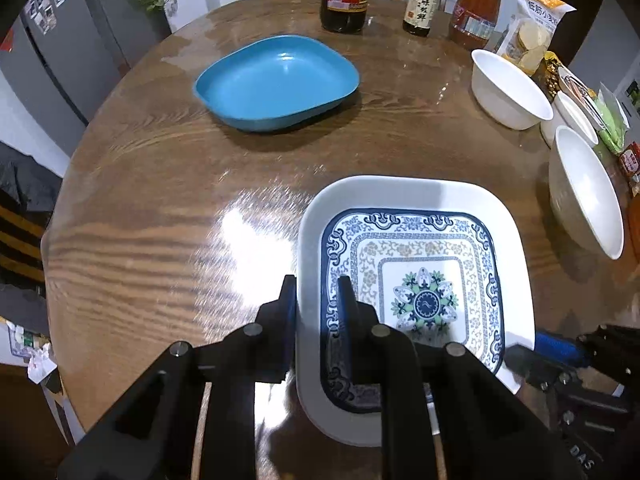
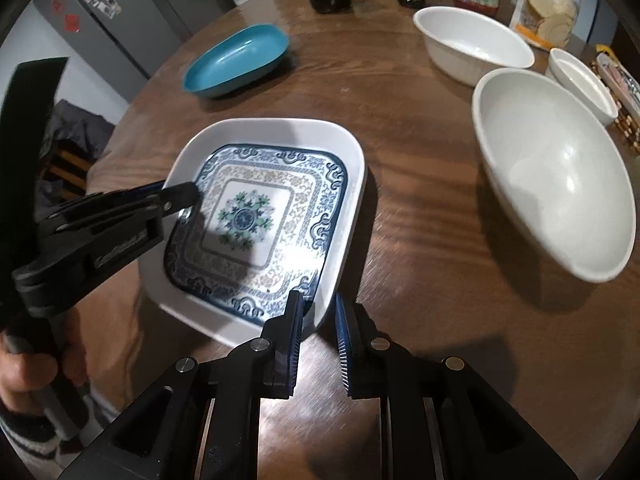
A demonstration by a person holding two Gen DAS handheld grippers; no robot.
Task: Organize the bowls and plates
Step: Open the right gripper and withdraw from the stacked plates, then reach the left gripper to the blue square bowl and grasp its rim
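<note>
Patterned square plate (image 1: 420, 280) at the table's (image 1: 160, 200) near edge: left gripper (image 1: 316, 312) clamps its left rim, right gripper (image 2: 318, 344) straddles its right rim unclosed; blue plate (image 1: 276, 80) lies beyond.

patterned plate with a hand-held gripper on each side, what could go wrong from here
1. The left hand-held gripper and right hand-held gripper each straddle only a rim of the patterned plate; uneven lifting could tilt it or let it slip.
2. The large white bowl sits close on the right; swinging the plate that way might knock it.
</note>
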